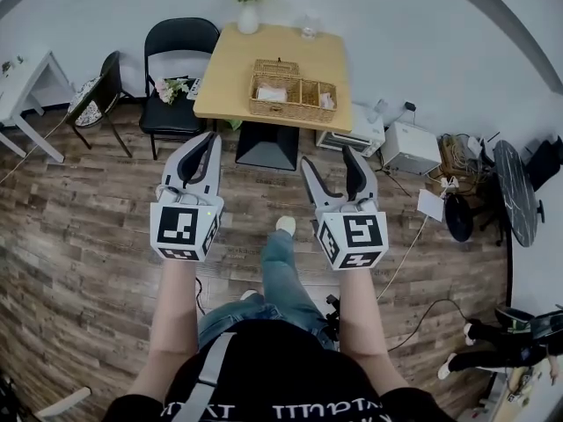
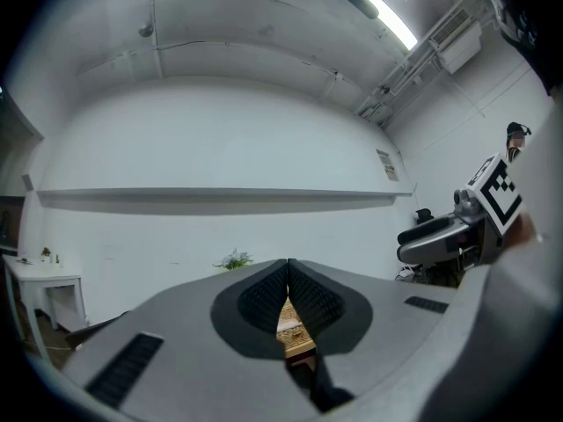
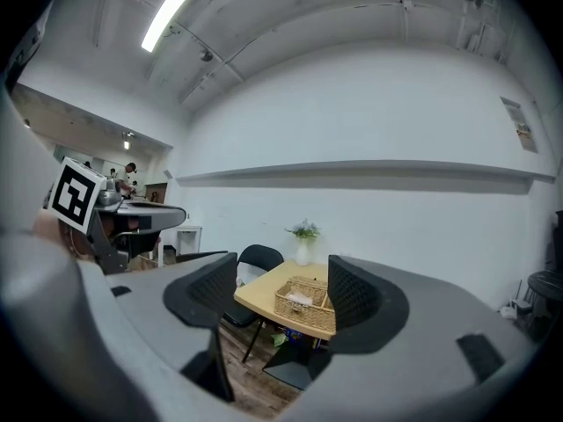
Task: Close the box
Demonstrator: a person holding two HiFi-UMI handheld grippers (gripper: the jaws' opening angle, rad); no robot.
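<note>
Wood-plank floor (image 1: 79, 236) fills most of the head view, meeting a white wall (image 1: 396, 25) at the far side. A light wooden table (image 1: 230, 73) stands against that wall, with a black chair (image 1: 179, 60) just beside its left edge and two white units (image 1: 410, 148) on the floor to its right. The person (image 1: 281, 280) stands well apart from the table, one jeans-clad leg forward, both forearms stretched out with a gripper in each hand.

The left gripper (image 1: 210, 139) is held in the air above the floor, pointing toward the table. In its own view its two jaws are pressed together at the tips, with nothing between them, and only a sliver of table shows through the gap lower down. The right gripper (image 1: 329, 158) hangs level with it, to its right. Its jaws are spread wide and empty, and its own view frames the table between them.

The wicker box (image 1: 299, 99) sits on the table near the front right edge, far from both grippers. Its compartments are uncovered, and its lid (image 1: 275, 66) seems to be laid back behind it. A white vase (image 1: 249, 16) of greenery stands at the table's far edge, with a small glass (image 1: 309, 30) to its right.
</note>
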